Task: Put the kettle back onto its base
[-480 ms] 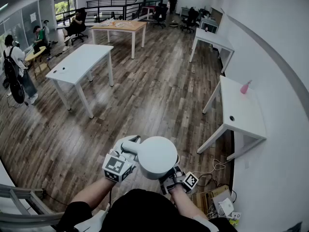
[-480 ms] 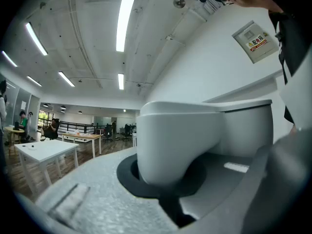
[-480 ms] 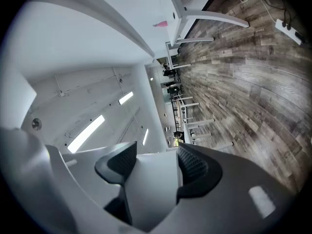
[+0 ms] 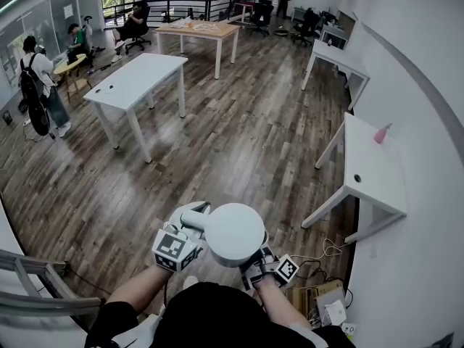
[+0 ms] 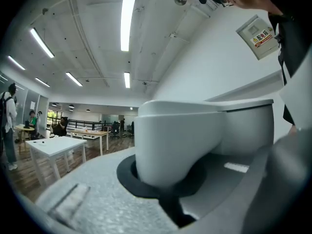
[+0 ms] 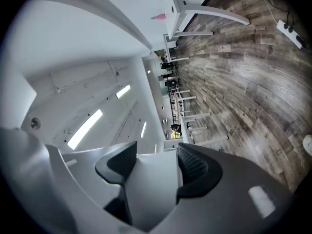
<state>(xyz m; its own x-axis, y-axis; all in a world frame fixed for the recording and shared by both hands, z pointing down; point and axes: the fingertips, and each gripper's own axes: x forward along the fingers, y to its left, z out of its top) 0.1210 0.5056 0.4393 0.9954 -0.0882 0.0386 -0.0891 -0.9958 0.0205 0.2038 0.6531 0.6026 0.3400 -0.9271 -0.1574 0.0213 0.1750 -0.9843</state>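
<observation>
In the head view a white kettle (image 4: 233, 234) hangs in mid-air close to my body, above the wooden floor, seen from its round top. My left gripper (image 4: 193, 222) is at its left, shut on the kettle's handle (image 5: 180, 140), which fills the left gripper view. My right gripper (image 4: 259, 256) is at the kettle's lower right. Its black pads (image 6: 195, 167) stand wide apart and press on a white part of the kettle (image 6: 151, 189) from both sides. No kettle base shows in any view.
A white table (image 4: 138, 78) stands ahead on the left and another (image 4: 377, 172), with a pink object (image 4: 380, 134), along the right wall. A wooden table (image 4: 196, 29) is farther back. People (image 4: 36, 85) are at the far left. Cables and boxes (image 4: 326, 307) lie by my right foot.
The room has slid a little down and to the right in the head view. The kettle and both grippers keep the same pose and grip.
</observation>
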